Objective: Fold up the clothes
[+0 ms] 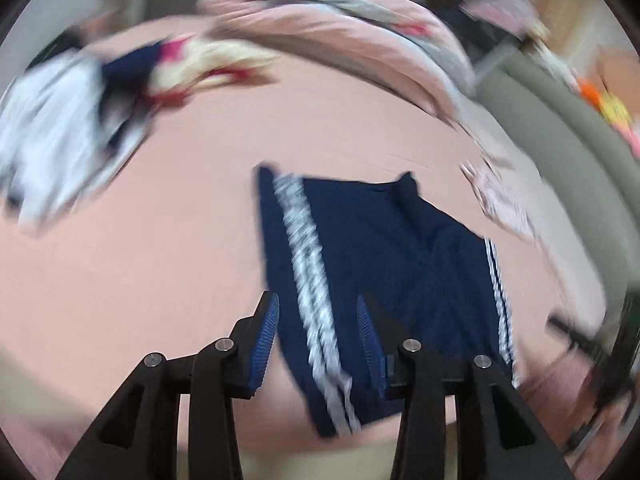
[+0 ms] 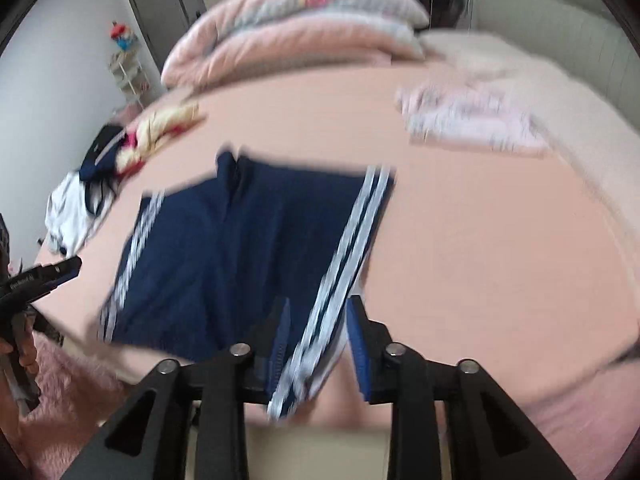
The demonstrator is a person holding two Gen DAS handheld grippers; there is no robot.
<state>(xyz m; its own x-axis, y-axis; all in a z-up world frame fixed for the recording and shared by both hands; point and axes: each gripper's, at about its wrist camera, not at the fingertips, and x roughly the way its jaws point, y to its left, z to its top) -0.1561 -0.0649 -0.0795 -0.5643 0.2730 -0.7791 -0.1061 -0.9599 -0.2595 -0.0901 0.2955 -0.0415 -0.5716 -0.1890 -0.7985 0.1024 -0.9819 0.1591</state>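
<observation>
Navy shorts with white side stripes lie spread flat on the pink bed sheet, their near end at the bed's front edge. My left gripper hovers over the left striped side, open, its blue pads apart with the stripe showing between them below. In the right wrist view the same shorts lie ahead. My right gripper is open over the right striped side, and the pads do not press the cloth. The other gripper's black body shows at the left edge of that view.
A heap of unfolded clothes lies at the bed's far left. A folded pale pink garment rests at the far right. A rolled pink duvet lies along the back. A pink fluffy rug covers the floor below the bed.
</observation>
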